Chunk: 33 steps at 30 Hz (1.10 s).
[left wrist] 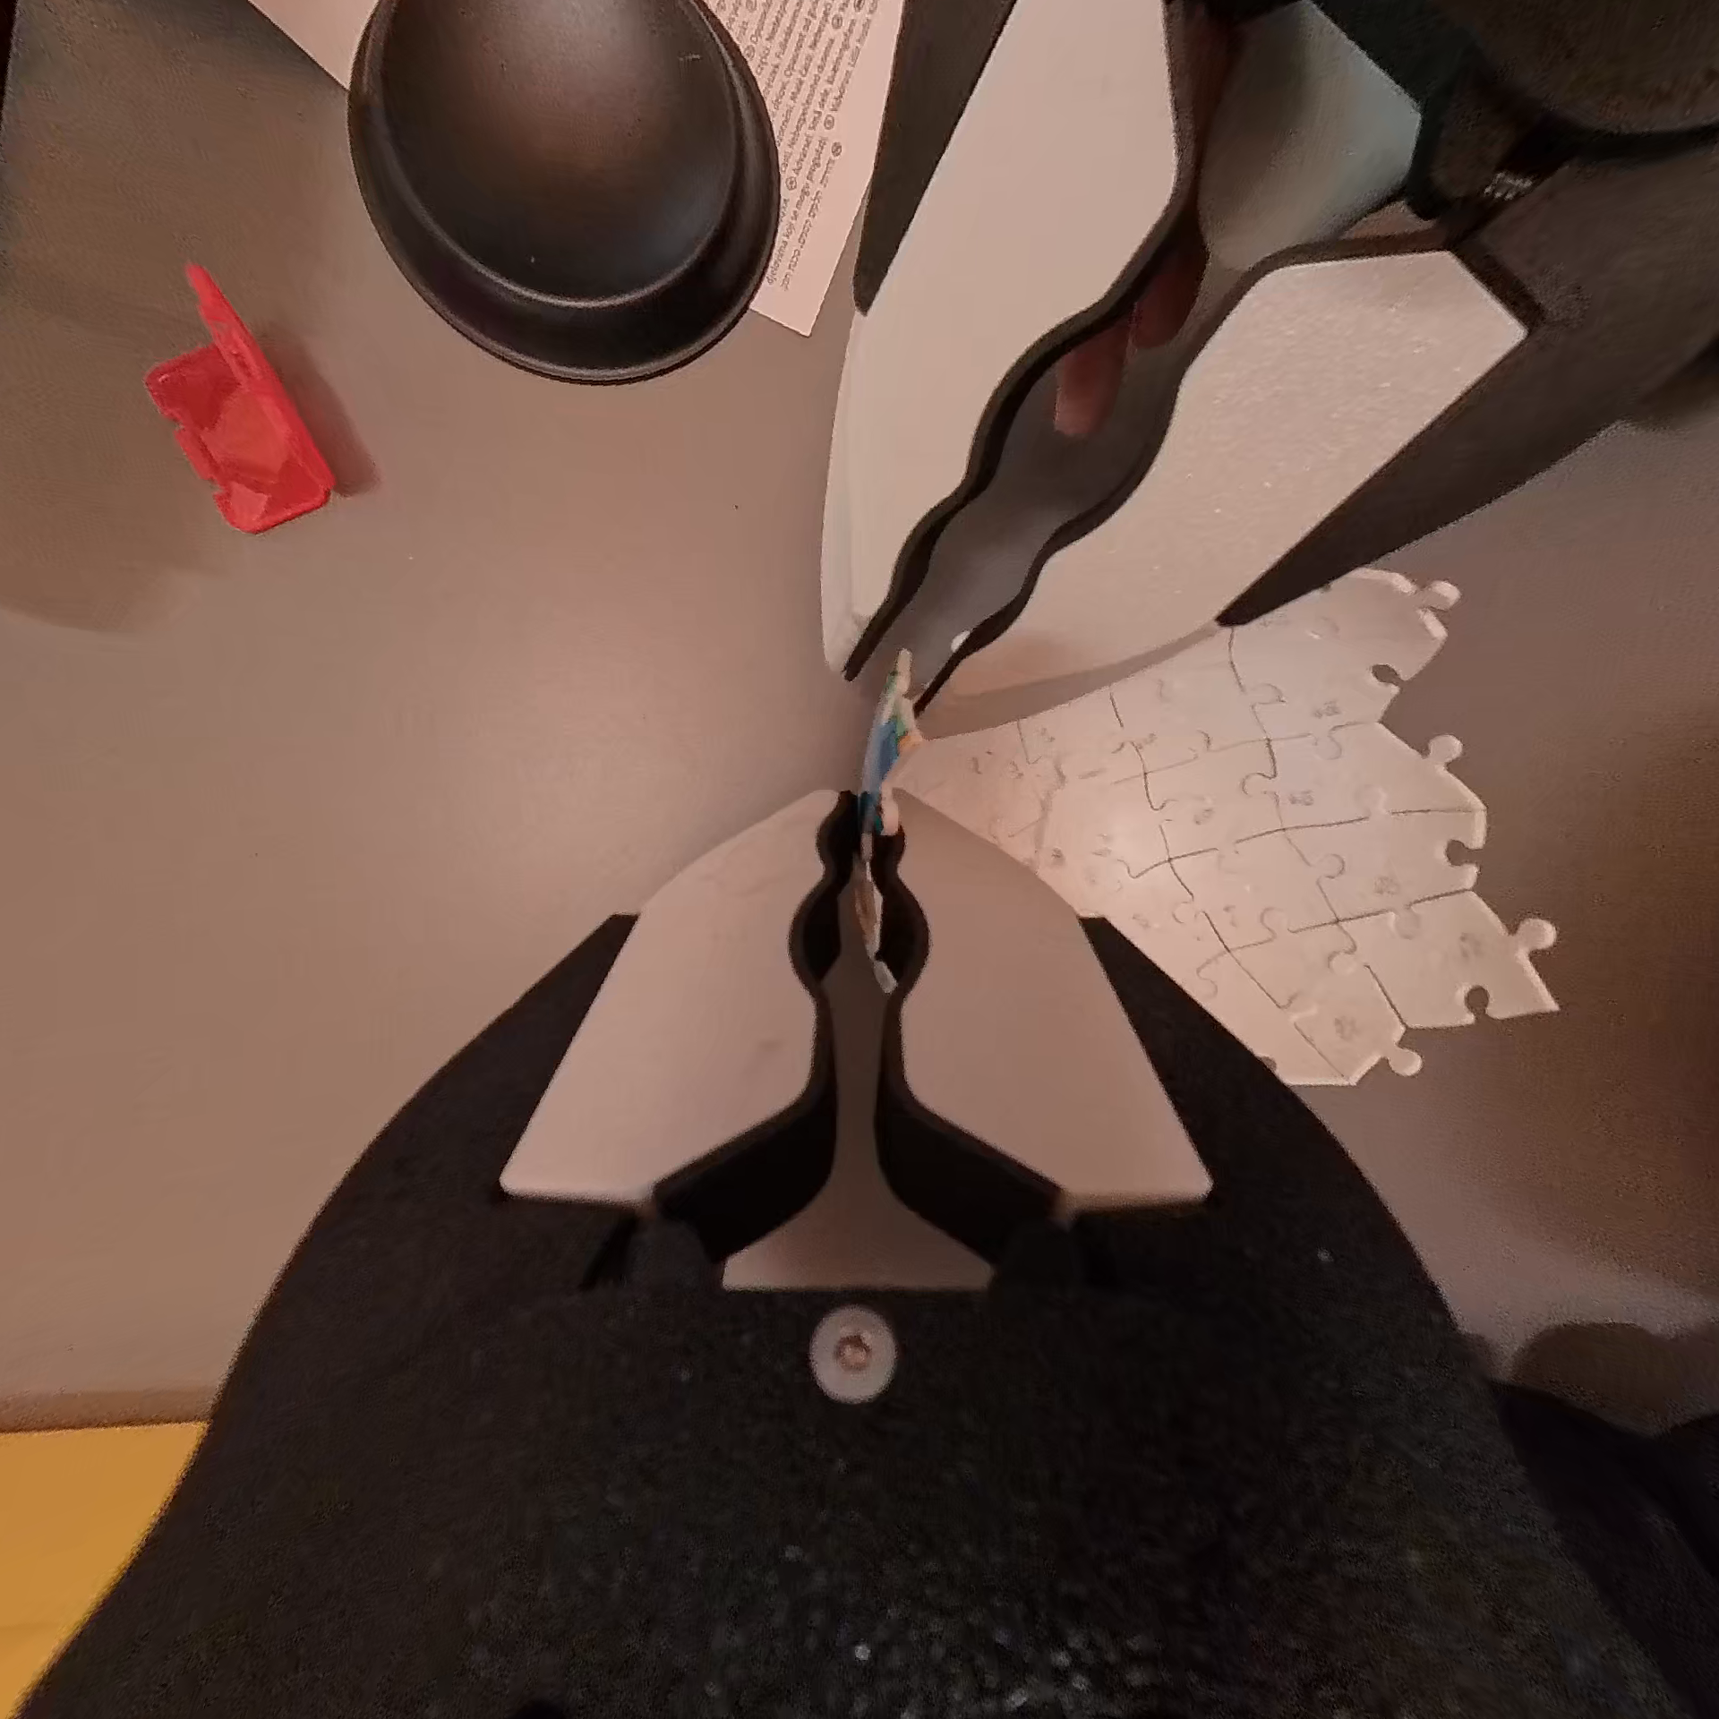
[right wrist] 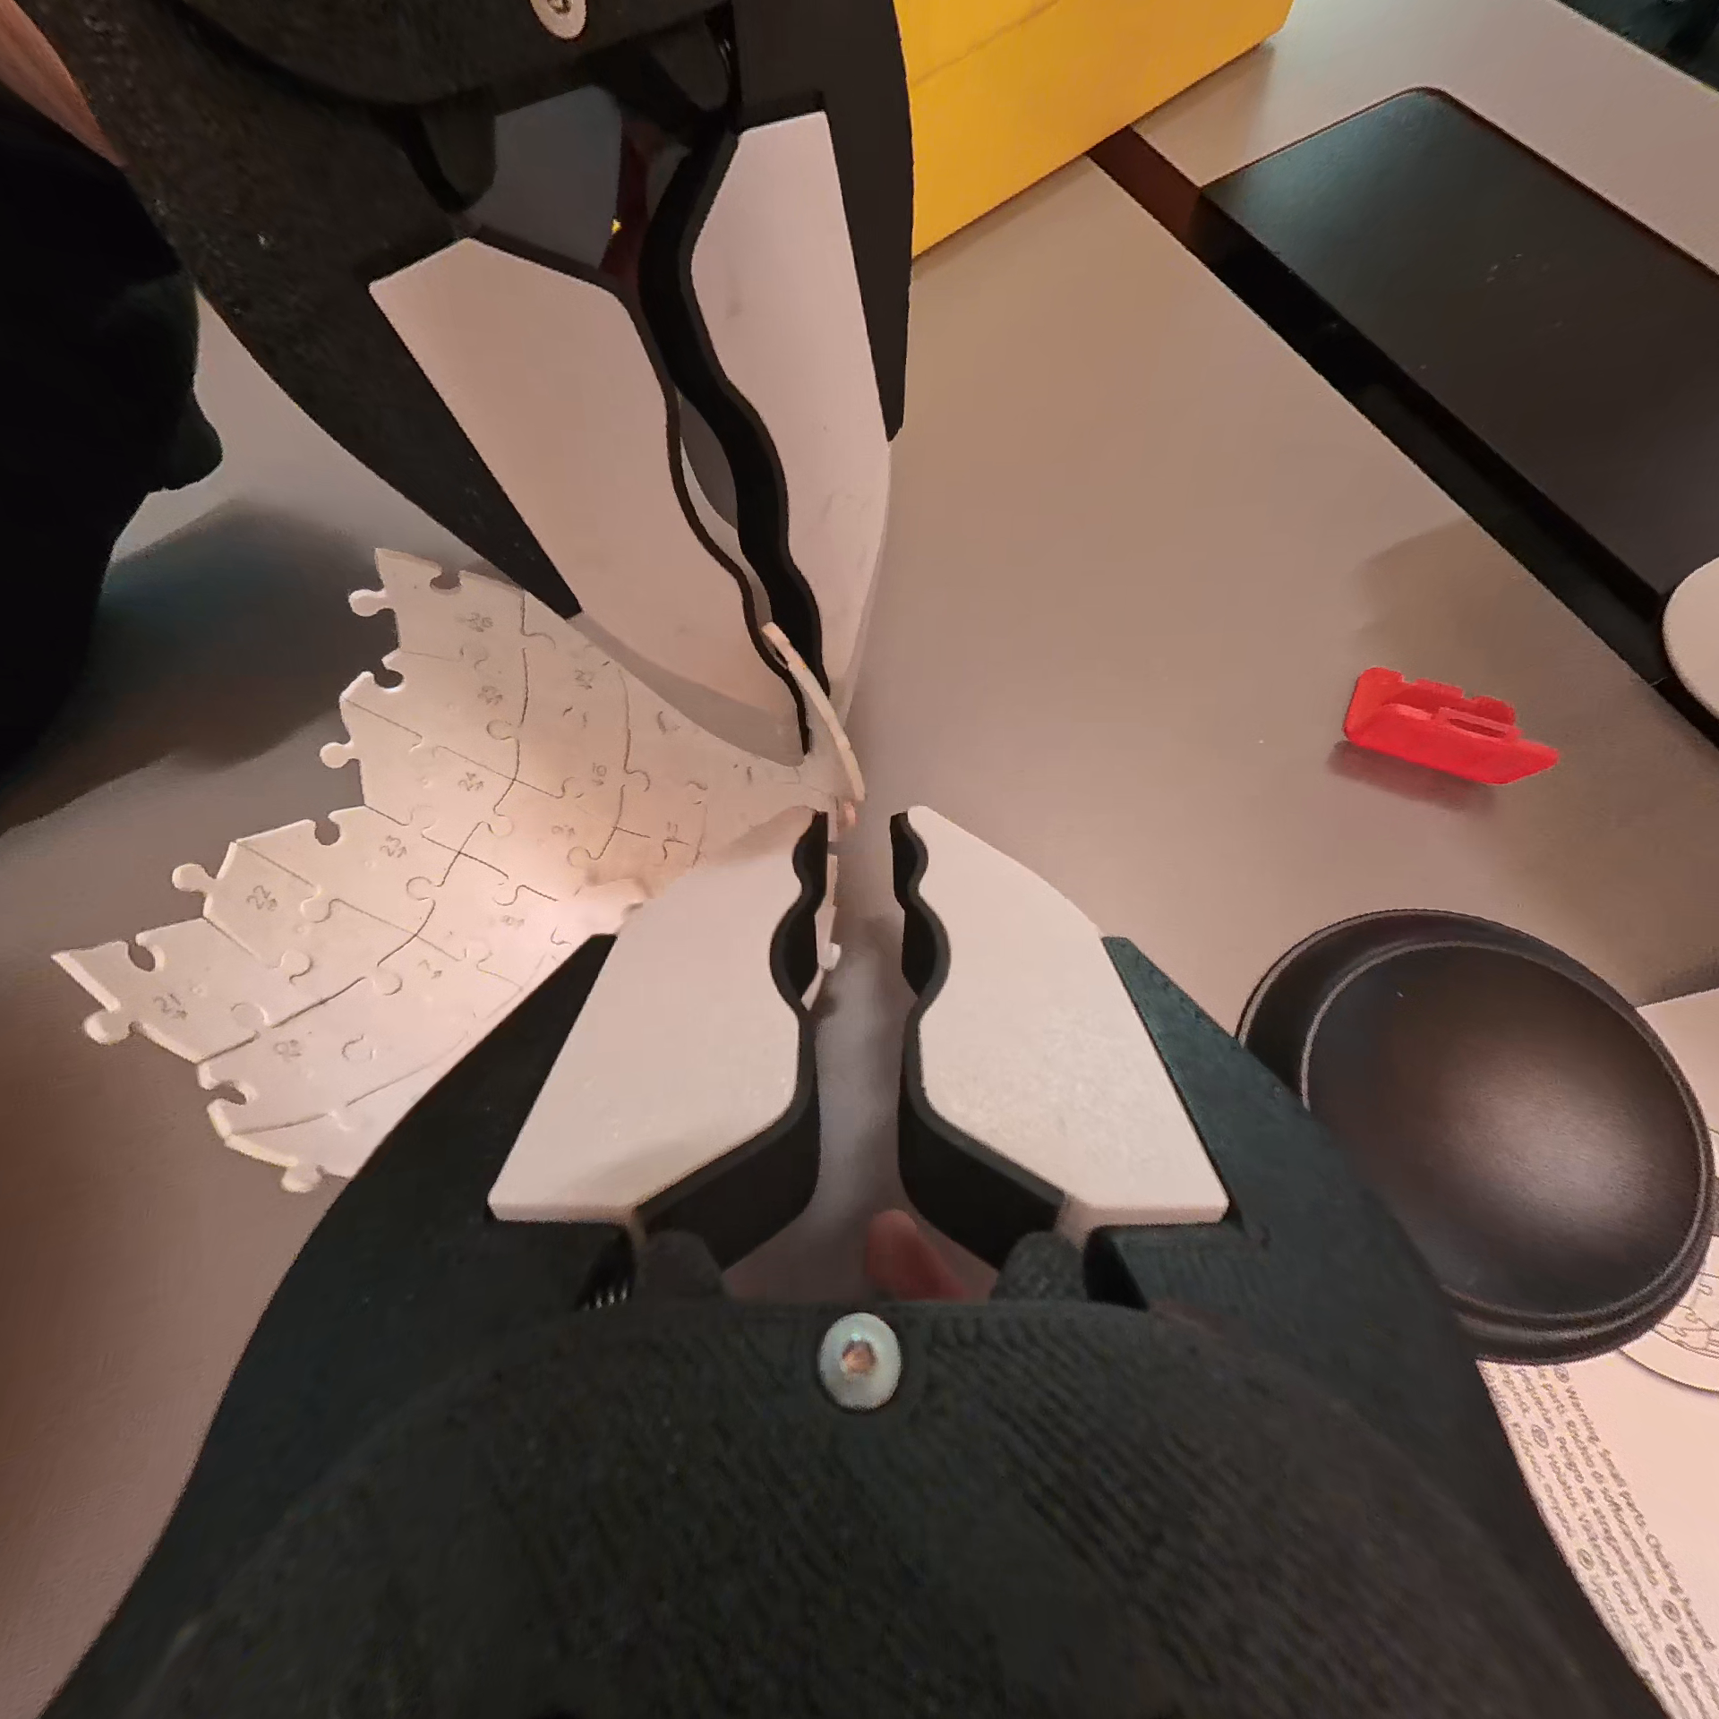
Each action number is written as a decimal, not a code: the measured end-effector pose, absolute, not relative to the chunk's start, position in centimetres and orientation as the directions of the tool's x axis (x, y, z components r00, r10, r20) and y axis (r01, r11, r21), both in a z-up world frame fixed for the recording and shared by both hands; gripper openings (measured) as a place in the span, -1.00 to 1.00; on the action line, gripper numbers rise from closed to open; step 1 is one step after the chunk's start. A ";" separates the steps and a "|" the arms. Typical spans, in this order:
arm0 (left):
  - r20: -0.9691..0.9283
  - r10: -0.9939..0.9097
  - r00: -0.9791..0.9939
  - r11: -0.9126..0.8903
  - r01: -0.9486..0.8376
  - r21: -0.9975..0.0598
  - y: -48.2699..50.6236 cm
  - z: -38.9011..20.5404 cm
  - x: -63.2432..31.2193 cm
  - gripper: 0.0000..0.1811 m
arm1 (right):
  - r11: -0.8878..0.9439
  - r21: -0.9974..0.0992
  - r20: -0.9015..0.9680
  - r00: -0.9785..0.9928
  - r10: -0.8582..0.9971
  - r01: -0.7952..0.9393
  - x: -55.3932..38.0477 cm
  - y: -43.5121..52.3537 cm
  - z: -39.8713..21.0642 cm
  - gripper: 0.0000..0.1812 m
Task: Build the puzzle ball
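The assembled puzzle section (left wrist: 1256, 837) is a curved fan of white, numbered piece backs, lifted off the grey table (left wrist: 558, 744); it also shows in the right wrist view (right wrist: 419, 837). Its printed side shows only edge-on. My left gripper (left wrist: 870, 819) is shut on a puzzle piece (left wrist: 879, 753) at the section's narrow end. In the right wrist view that gripper (right wrist: 809, 735) comes down from the top, with the curved piece (right wrist: 823, 707) sticking out of it. My right gripper (right wrist: 856, 823) is open, its left finger against the same end. In the left wrist view it (left wrist: 893, 684) straddles the piece.
A black dome-shaped stand (left wrist: 567, 177) (right wrist: 1507, 1144) rests on a printed paper sheet (left wrist: 809, 139) (right wrist: 1628, 1488). A red plastic part (left wrist: 242, 409) (right wrist: 1442, 730) lies on the table. A yellow box (right wrist: 1070, 93) and a black flat slab (right wrist: 1488, 279) stand at the far edge.
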<state>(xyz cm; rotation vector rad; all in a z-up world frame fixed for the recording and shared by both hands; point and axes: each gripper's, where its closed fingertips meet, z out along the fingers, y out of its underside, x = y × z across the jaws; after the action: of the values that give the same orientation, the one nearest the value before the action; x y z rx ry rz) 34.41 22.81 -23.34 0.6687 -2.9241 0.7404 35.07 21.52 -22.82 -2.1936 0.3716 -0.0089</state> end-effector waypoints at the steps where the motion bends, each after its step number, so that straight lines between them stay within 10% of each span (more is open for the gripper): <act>1: 0.152 -0.398 -0.905 0.793 -0.422 -0.440 22.9 -23.4 34.4 -0.98 | -0.573 -0.778 -0.121 0.957 -0.265 -0.257 35.1 21.4 -22.9 -0.85; 10: 0.140 -0.416 -0.898 0.801 -0.435 -0.411 23.4 -23.7 34.4 -0.98 | -0.620 -0.719 -0.215 0.949 -0.233 -0.315 34.9 19.8 -24.3 -0.68; 21: 0.082 -0.566 -0.820 0.722 -0.542 -0.430 25.2 -21.5 34.0 -0.41 | -0.507 -0.763 -0.352 0.916 -0.192 -0.400 35.2 19.7 -22.4 -0.62; 33: 0.284 -0.900 -0.331 0.119 -0.813 -0.570 29.2 -21.8 26.0 -0.37 | -0.499 -0.719 -0.478 0.865 -0.151 -0.484 34.0 20.0 -22.8 -0.62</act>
<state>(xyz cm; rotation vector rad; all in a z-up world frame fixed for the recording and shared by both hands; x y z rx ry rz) 25.97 29.21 -21.79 1.8845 -2.4434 1.0884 34.05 20.00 -22.76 -2.0808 0.4609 0.4410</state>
